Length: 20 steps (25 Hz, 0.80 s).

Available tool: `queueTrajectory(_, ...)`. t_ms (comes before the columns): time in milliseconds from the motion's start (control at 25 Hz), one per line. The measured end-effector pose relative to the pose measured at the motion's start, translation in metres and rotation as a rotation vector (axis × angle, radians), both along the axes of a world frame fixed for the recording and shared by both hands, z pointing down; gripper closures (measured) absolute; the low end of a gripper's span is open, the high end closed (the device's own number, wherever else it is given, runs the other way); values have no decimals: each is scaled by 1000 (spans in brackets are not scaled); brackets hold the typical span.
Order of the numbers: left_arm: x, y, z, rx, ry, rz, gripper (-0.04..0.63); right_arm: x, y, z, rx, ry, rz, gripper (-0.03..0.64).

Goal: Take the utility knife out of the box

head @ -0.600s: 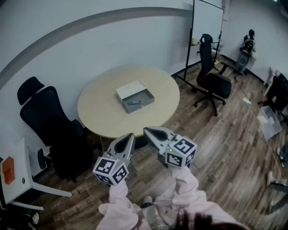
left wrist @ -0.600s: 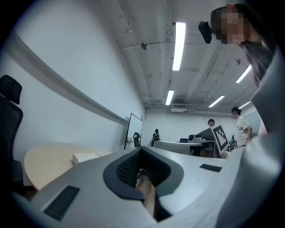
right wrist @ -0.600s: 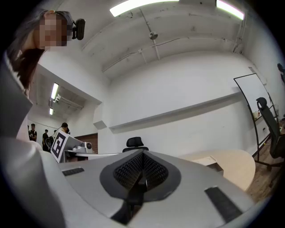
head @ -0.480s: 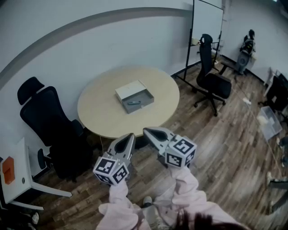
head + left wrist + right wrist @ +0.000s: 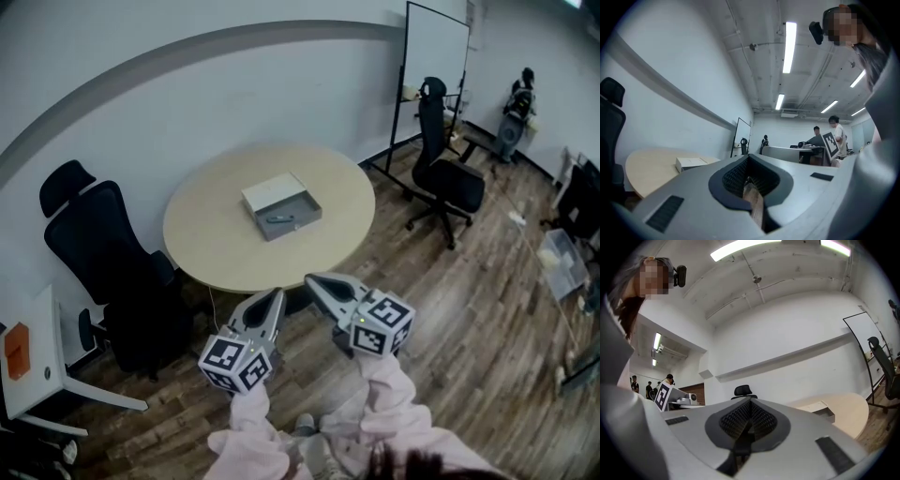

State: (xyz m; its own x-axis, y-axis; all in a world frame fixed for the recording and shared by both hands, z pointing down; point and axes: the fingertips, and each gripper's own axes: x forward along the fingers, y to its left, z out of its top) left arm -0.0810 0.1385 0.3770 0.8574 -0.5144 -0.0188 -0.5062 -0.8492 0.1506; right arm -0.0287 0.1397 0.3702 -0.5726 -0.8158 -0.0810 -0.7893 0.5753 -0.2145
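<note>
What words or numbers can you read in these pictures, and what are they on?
No words or numbers can be read anywhere.
Left marker cube: black-and-white square patterns only, no letters.
Right marker cube: the same, patterns only.
Box on the round table: too small to make out any print.
Whiteboard: looks blank.

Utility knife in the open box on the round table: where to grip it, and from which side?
Probably best to grip the utility knife mid-body, jaws across its narrow width, coming down from above. It lies flat inside the box, whose walls block a sideways approach; the top is open. The blade end is too small to tell.
</note>
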Motion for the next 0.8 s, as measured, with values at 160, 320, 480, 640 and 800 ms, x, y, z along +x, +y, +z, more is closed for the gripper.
queueTrajectory(160, 0, 0, 9, -20, 1, -9, 591, 5, -2, 5, -8, 2, 7, 620)
queueTrajectory(320, -1, -4, 11, -28, 1, -18, 591, 8, -7, 6, -17, -16, 1, 620)
queueTrajectory(480, 0, -13, 12, -22, -8, -15, 591, 11, -17, 5, -9, -35, -7, 620)
queueTrajectory(640, 0, -33, 10, -12, -15, -8, 591, 13, -37, 4, -9, -35, -5, 620)
queueTrajectory(800, 2, -58, 5, -2, -15, 5, 591, 12, -60, 2, -10, -32, -6, 620)
